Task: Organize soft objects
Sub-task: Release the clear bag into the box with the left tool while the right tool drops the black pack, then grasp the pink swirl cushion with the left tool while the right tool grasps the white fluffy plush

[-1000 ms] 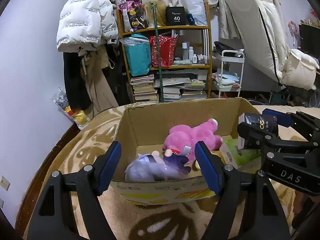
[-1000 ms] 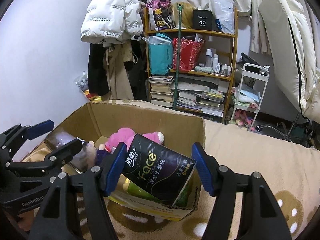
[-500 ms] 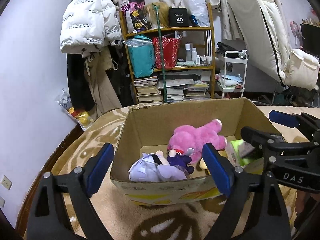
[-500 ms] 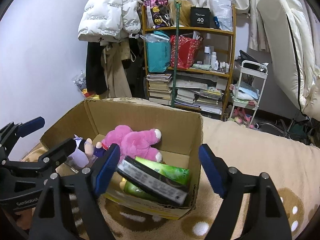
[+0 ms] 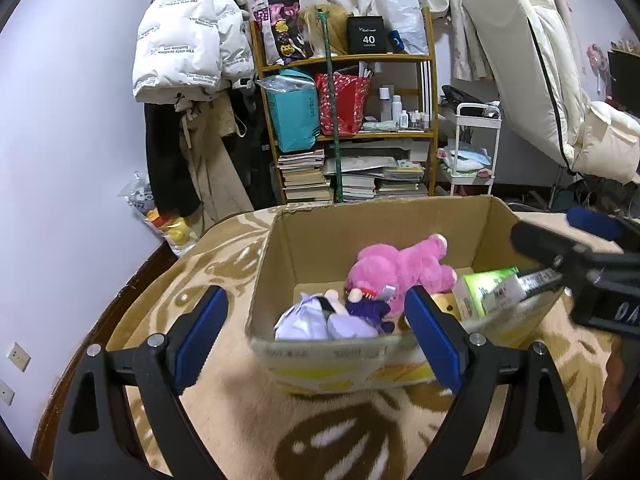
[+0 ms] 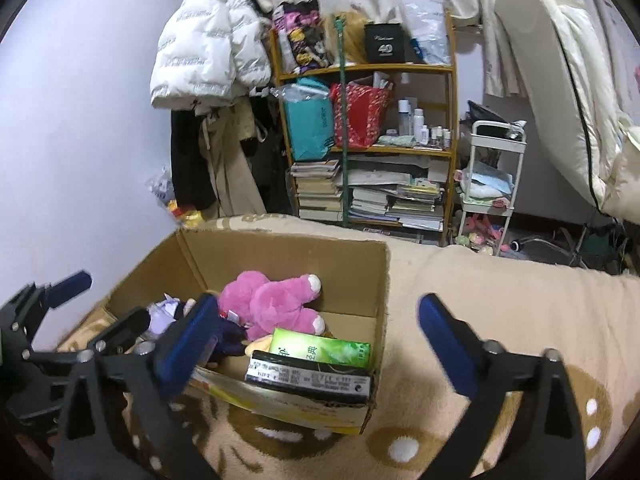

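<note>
An open cardboard box (image 5: 280,264) (image 6: 380,280) stands on the patterned blanket. In it lie a pink plush bear (image 5: 400,268) (image 6: 272,300), a purple and white doll (image 5: 320,320), a green tissue pack (image 5: 488,284) (image 6: 320,350) and a black tissue pack (image 6: 308,378) at the box's near right corner. My left gripper (image 5: 316,332) is open and empty in front of the box. My right gripper (image 6: 316,340) is open and empty, just above and in front of the black pack.
The beige and brown blanket (image 5: 248,420) (image 6: 500,304) covers the bed. Behind stand a wooden shelf with books and bags (image 5: 352,128), a white cart (image 5: 476,148), hanging coats (image 5: 188,60) and a leaning mattress (image 5: 520,60). The wall is at left.
My right gripper opened and let the black tissue pack drop into the box beside the green pack. Both grippers drew back and up from the box.
</note>
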`<action>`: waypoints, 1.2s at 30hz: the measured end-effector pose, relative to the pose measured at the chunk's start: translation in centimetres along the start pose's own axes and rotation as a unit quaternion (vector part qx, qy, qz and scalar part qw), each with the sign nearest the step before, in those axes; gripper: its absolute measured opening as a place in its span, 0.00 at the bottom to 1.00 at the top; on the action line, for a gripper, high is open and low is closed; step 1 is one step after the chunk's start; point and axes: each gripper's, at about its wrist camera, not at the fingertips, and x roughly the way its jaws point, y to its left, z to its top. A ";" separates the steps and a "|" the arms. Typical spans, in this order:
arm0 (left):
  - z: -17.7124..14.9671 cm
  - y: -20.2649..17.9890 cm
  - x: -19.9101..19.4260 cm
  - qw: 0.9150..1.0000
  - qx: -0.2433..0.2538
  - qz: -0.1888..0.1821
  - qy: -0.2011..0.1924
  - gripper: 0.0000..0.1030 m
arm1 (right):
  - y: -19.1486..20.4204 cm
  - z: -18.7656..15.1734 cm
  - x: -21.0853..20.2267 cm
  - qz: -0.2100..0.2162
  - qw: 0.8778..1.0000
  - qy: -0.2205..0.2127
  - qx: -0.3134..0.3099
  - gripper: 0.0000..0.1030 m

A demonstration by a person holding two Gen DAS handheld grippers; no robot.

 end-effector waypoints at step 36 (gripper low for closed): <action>-4.9 -3.4 -11.1 0.996 0.052 -0.051 0.059 0.93 | -1.6 -4.9 -10.7 -0.010 0.994 0.095 0.050 1.00</action>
